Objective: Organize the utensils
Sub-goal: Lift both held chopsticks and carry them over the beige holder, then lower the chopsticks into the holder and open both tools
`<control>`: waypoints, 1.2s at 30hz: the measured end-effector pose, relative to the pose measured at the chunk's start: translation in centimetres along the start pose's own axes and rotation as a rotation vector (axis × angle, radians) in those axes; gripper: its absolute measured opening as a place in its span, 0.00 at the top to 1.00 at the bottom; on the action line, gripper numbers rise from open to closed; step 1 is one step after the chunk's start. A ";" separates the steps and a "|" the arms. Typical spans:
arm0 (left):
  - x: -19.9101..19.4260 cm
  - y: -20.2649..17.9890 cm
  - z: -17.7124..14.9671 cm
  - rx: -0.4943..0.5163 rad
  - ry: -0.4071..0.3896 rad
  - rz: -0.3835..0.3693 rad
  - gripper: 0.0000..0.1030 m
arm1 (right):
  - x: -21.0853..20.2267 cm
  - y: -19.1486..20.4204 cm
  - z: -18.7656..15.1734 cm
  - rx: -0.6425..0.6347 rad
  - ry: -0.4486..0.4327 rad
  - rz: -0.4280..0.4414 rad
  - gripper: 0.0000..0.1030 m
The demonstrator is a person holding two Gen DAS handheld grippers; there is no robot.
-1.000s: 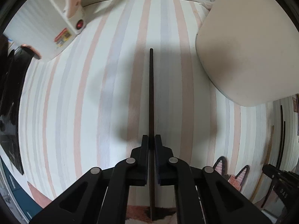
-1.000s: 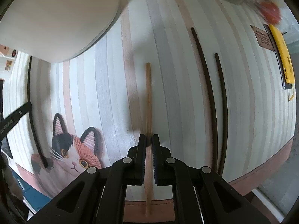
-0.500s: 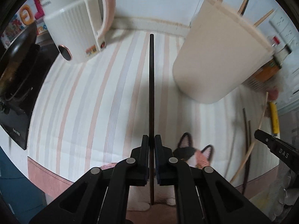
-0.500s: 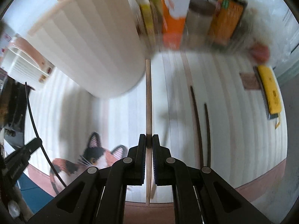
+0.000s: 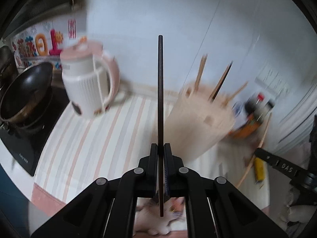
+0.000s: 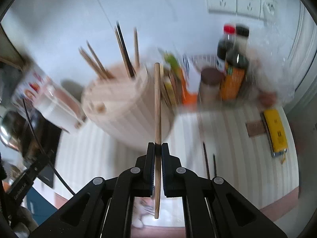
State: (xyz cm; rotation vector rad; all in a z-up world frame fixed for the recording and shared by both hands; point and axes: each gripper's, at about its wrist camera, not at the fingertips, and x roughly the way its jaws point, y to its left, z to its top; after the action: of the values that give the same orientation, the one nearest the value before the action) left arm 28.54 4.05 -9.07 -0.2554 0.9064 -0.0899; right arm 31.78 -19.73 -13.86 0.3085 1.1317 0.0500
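Observation:
My left gripper [image 5: 160,148] is shut on a dark chopstick [image 5: 160,91] that runs straight ahead, lifted off the striped mat. The right gripper [image 6: 158,147] is shut on a light wooden chopstick [image 6: 157,103], also in the air. A cream ribbed holder [image 5: 200,123] with several chopsticks standing in it sits ahead and to the right in the left wrist view. In the right wrist view the holder [image 6: 120,109] is ahead, slightly left. Two dark chopsticks [image 6: 206,162] lie on the mat to the right. The other gripper [image 5: 285,168] shows at the right edge, holding its pale stick.
A white and pink kettle [image 5: 89,87] stands at the back left, with a black wok [image 5: 23,91] on a cooktop beyond it. Sauce bottles [image 6: 233,63] and packets crowd the back right wall. A yellow device [image 6: 276,132] lies on the striped mat [image 5: 89,142].
Both grippers have risen well above the mat and tilted up, each carrying its chopstick. The holder's open top and the back wall have come into view.

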 end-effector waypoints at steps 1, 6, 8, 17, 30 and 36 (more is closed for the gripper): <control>-0.5 -0.2 0.8 -0.003 -0.020 -0.011 0.97 | -0.9 0.1 1.0 0.009 -0.023 0.017 0.94; -3.4 -2.0 5.9 -0.019 -0.132 -0.079 0.97 | -5.0 1.1 6.0 0.028 -0.146 0.071 0.94; -3.8 -2.9 7.9 -0.016 -0.168 -0.094 0.97 | -6.0 1.5 7.7 0.031 -0.191 0.073 0.94; 1.1 -6.8 15.5 -0.007 -0.209 -0.154 0.97 | -5.3 2.6 14.8 0.055 -0.311 0.074 0.94; 11.7 -8.3 17.0 0.029 -0.101 -0.123 0.97 | 0.9 4.2 17.3 0.043 -0.376 0.057 0.94; 13.1 -8.2 16.1 0.062 -0.048 -0.106 0.97 | 2.1 5.0 16.6 0.011 -0.353 0.037 0.94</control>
State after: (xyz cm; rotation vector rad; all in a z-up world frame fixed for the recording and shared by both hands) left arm 49.51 -3.36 -7.56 -0.2471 0.8411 -0.2085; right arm 48.13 -18.19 -7.92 0.3334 0.7762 0.0211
